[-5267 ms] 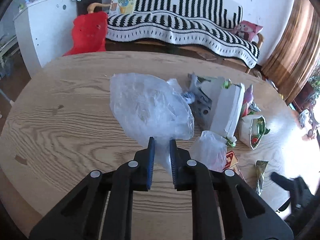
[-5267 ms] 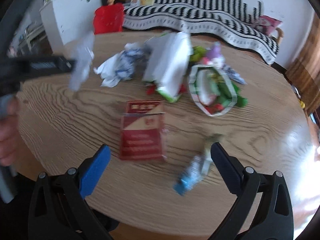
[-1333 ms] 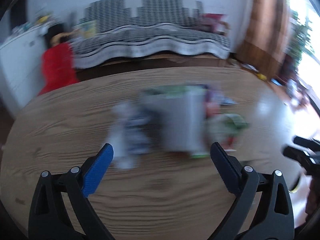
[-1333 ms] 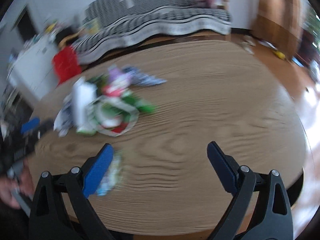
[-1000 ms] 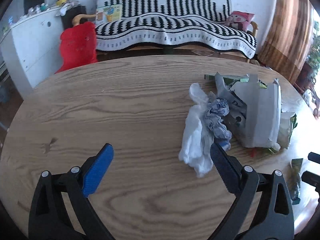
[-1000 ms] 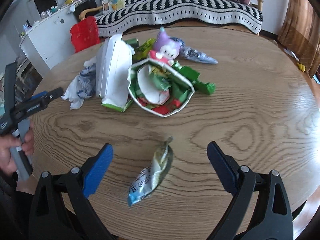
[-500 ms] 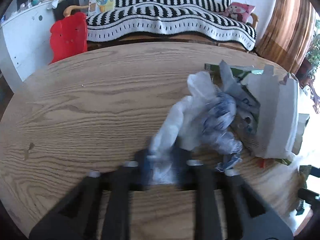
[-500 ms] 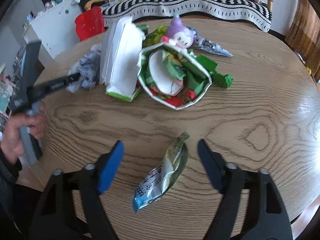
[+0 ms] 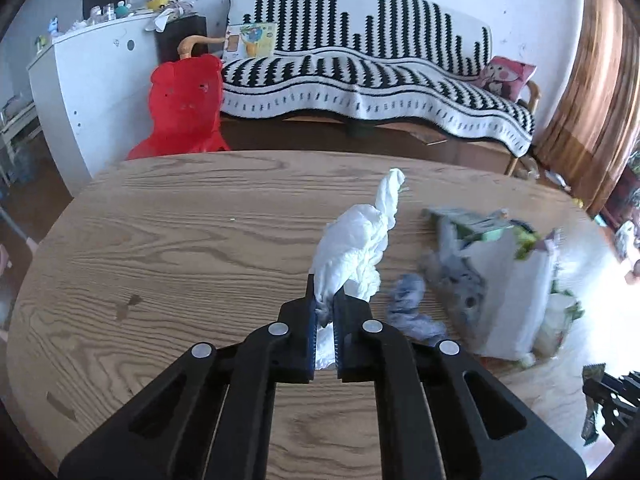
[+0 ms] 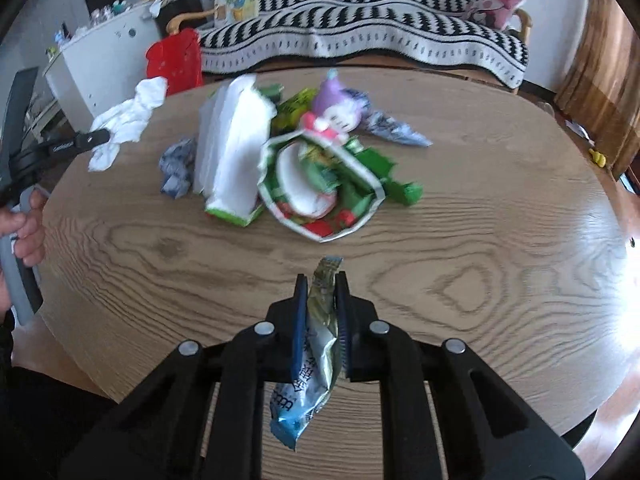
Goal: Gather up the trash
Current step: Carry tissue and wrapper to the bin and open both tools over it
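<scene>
My left gripper point(image 9: 323, 295) is shut on a crumpled white tissue point(image 9: 356, 248), which hangs lifted above the wooden table point(image 9: 168, 256). The right wrist view shows the same tissue point(image 10: 128, 120) held up at the far left by that gripper point(image 10: 102, 136). My right gripper point(image 10: 322, 282) is shut on a foil snack wrapper point(image 10: 316, 344) with a blue end, raised off the table point(image 10: 500, 220). A pile of trash lies beyond: a white carton point(image 10: 236, 148), an opened green-and-red packet point(image 10: 320, 188), a grey crumpled wad point(image 10: 176, 168) and a purple-and-pink toy figure point(image 10: 336, 112).
A person's hand point(image 10: 22, 220) grips the left tool's handle at the left edge. Behind the table stand a sofa with a black-and-white blanket point(image 9: 360, 76), a red bag point(image 9: 184, 104) and a white cabinet point(image 9: 92, 80). A silver wrapper point(image 10: 396, 128) lies right of the pile.
Both grippers went from wide open to shut. The left one took the white tissue and lifted it off the pile; the right one closed on the foil wrapper and raised it.
</scene>
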